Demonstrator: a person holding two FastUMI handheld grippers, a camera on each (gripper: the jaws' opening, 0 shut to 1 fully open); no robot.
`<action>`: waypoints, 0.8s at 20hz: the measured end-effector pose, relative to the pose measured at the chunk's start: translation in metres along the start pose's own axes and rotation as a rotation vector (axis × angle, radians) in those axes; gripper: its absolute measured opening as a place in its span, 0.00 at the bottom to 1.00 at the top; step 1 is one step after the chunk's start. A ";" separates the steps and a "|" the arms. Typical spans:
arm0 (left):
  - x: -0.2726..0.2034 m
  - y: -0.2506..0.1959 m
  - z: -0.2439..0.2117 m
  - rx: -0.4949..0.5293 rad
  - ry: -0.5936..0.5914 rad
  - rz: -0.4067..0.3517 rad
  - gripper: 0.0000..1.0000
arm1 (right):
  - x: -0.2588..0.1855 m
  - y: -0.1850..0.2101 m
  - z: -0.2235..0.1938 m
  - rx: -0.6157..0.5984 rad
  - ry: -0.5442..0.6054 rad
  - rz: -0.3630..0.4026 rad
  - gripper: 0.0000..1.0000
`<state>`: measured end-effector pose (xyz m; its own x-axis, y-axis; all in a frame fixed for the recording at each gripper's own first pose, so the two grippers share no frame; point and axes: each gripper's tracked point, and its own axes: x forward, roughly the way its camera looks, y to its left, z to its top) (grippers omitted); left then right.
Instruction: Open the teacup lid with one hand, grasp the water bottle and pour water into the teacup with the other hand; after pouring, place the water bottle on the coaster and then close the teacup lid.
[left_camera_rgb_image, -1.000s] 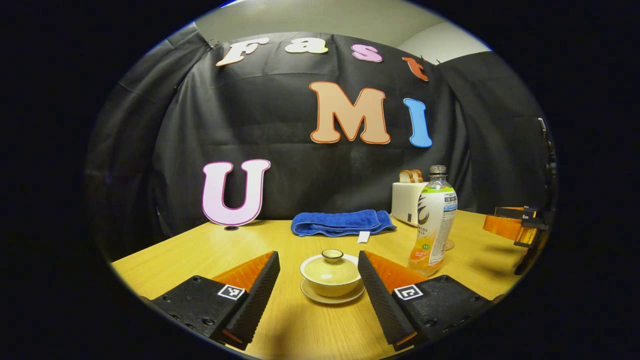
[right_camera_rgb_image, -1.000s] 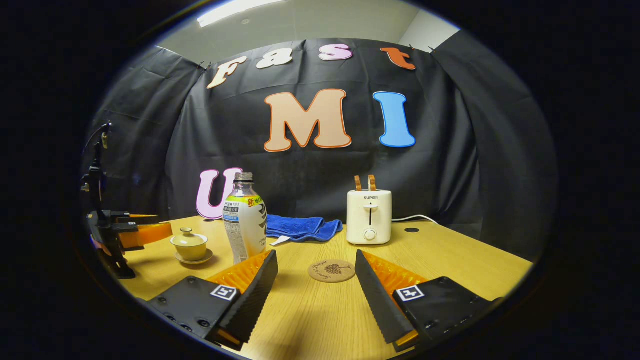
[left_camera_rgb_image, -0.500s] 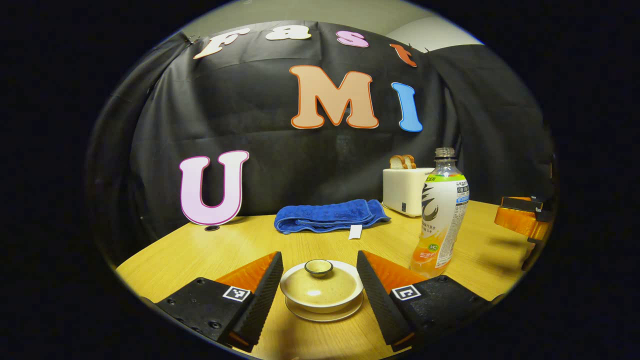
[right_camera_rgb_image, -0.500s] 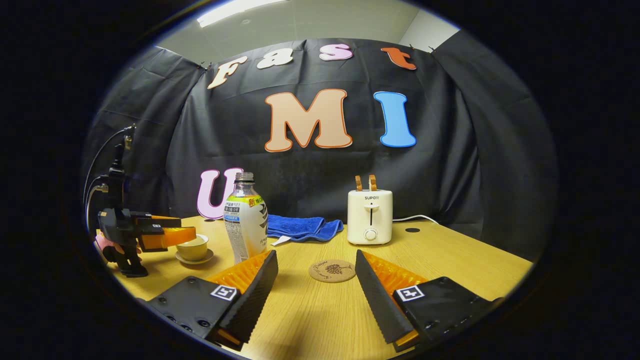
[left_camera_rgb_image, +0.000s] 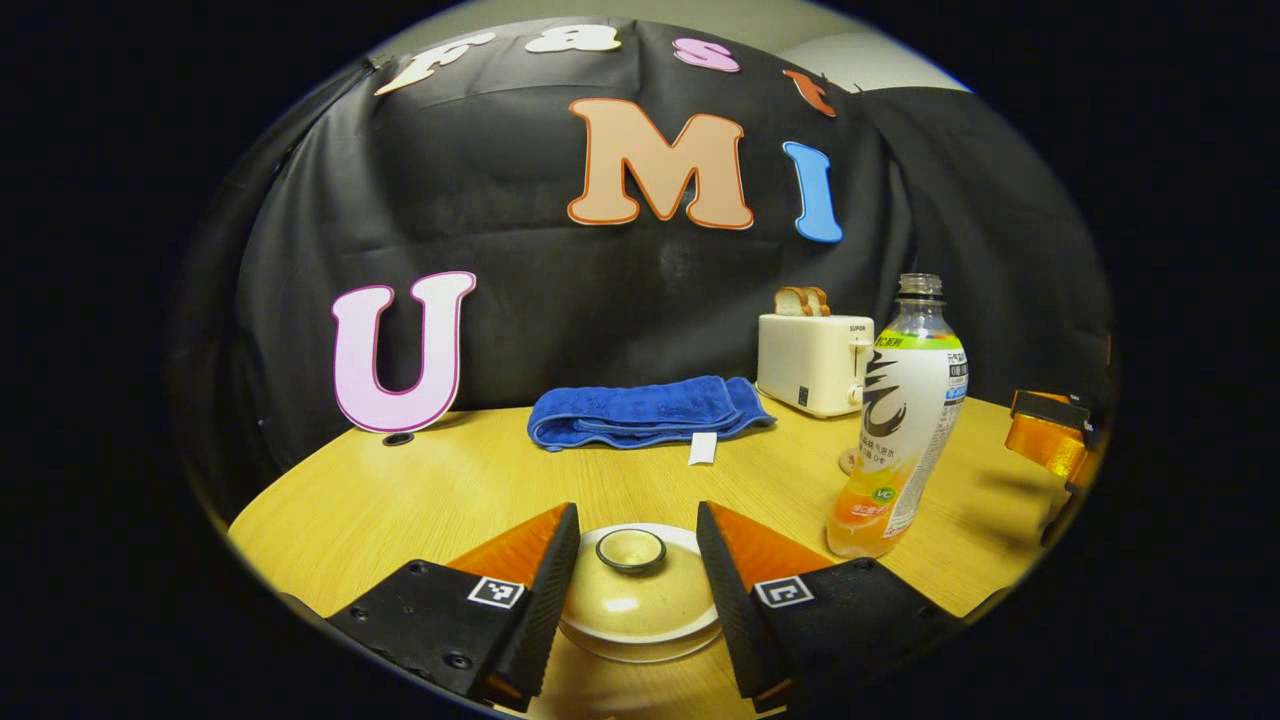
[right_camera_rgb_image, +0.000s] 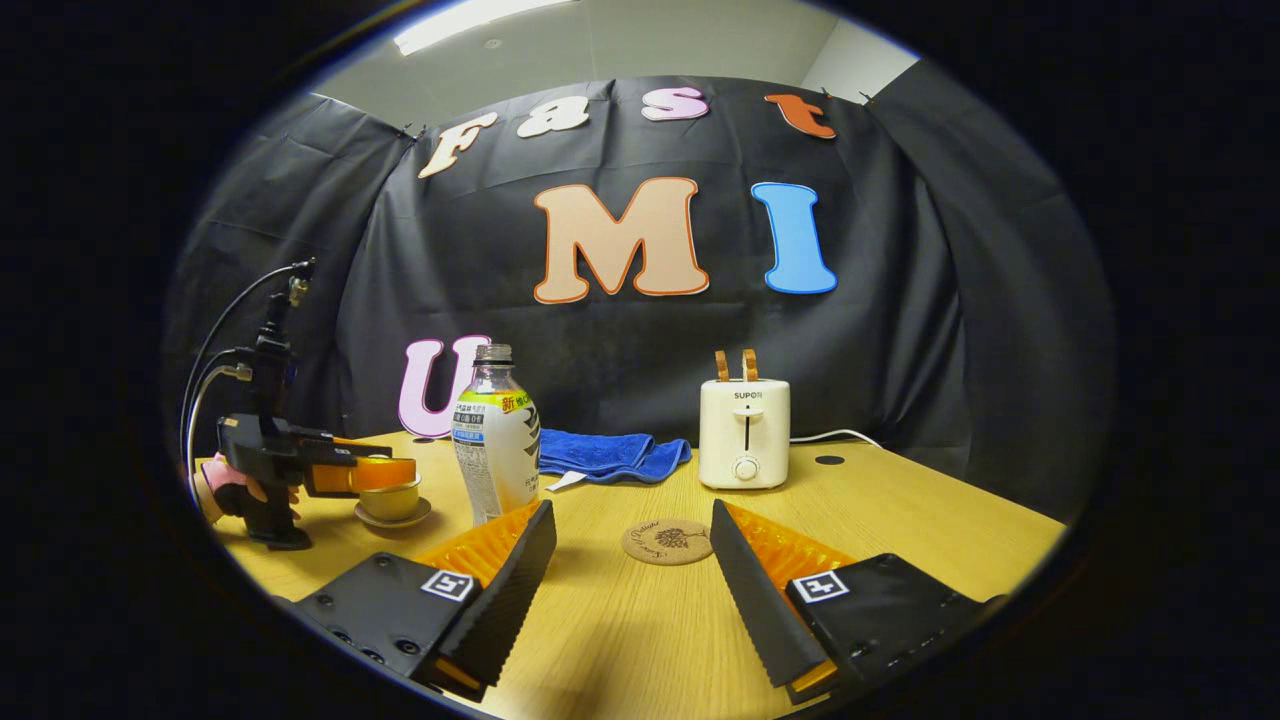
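- Two fingers of the left gripper (left_camera_rgb_image: 633, 560) in the left gripper view stand apart on either side of the teacup lid (left_camera_rgb_image: 634, 588); a gap shows between each finger and the knob, so nothing is clamped.
- The lid sits on the teacup, which rests on its saucer (left_camera_rgb_image: 640, 645) on the wooden table (left_camera_rgb_image: 420, 490).
- The water bottle (left_camera_rgb_image: 900, 415) stands upright, uncapped, to the right of the cup and apart from it.
- A blue towel (left_camera_rgb_image: 645, 412) and a white toaster (left_camera_rgb_image: 815, 360) lie at the back.
- Right gripper view: the right gripper (right_camera_rgb_image: 630, 560) hangs wide open above the table, holding nothing.
- The round coaster (right_camera_rgb_image: 667, 541) lies bare between and beyond its fingers.
- The bottle (right_camera_rgb_image: 494, 435) stands left of the coaster, well clear of it.
- At far left a hand (right_camera_rgb_image: 228, 488) holds the other gripper over the teacup (right_camera_rgb_image: 390, 497).
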<state>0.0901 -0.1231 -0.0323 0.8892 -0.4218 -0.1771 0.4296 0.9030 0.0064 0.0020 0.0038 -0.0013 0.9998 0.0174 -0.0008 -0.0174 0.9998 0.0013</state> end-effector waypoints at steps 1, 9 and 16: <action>0.000 0.000 -0.001 0.005 0.006 0.000 0.68 | 0.000 0.000 -0.001 0.000 0.000 0.000 0.98; 0.001 0.005 0.005 0.005 -0.014 0.022 0.34 | 0.000 0.000 -0.001 0.000 0.000 0.000 0.94; -0.004 0.012 0.009 -0.019 -0.048 0.049 0.29 | 0.001 0.000 -0.001 0.000 -0.001 0.000 0.94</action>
<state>0.0932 -0.1112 -0.0223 0.9157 -0.3803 -0.1297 0.3830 0.9237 -0.0044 0.0025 0.0040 -0.0021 0.9998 0.0176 -0.0001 -0.0176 0.9998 0.0014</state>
